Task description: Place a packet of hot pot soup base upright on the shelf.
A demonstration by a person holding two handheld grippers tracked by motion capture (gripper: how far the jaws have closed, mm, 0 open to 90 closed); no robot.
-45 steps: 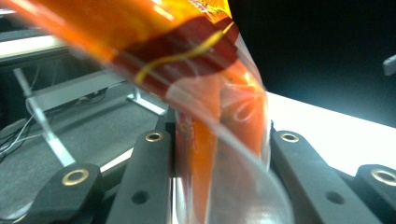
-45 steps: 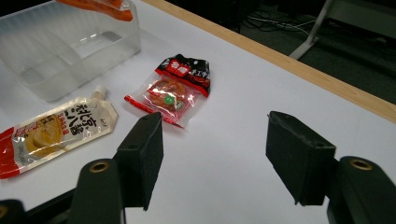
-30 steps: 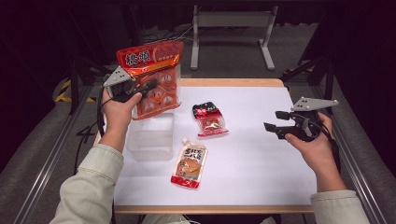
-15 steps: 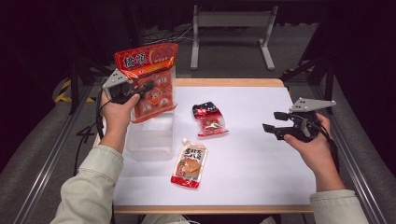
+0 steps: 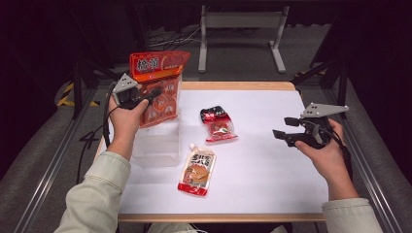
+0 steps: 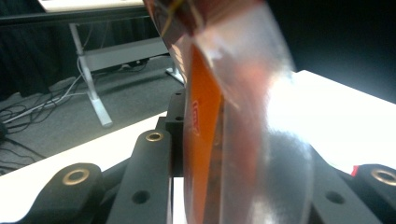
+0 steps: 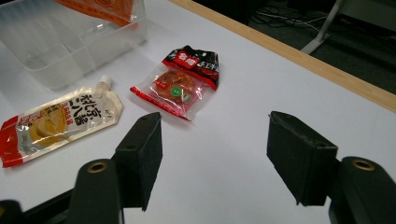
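My left gripper is shut on a large orange snack bag and holds it upright over a clear plastic container at the table's left. In the left gripper view the bag stands edge-on between the black jaws of the left gripper. My right gripper hovers open above the table's right side, nothing between its pads. In the right gripper view the right gripper faces a red-and-black packet and a spouted sauce pouch.
The packet lies mid-table and the pouch in front of it, beside the container. The white table has a wooden far edge. Metal rails run along both sides; a stand's legs rest on the floor beyond.
The left hand has brought the orange bag slightly lower toward the clear container. The right gripper has kept still and open.
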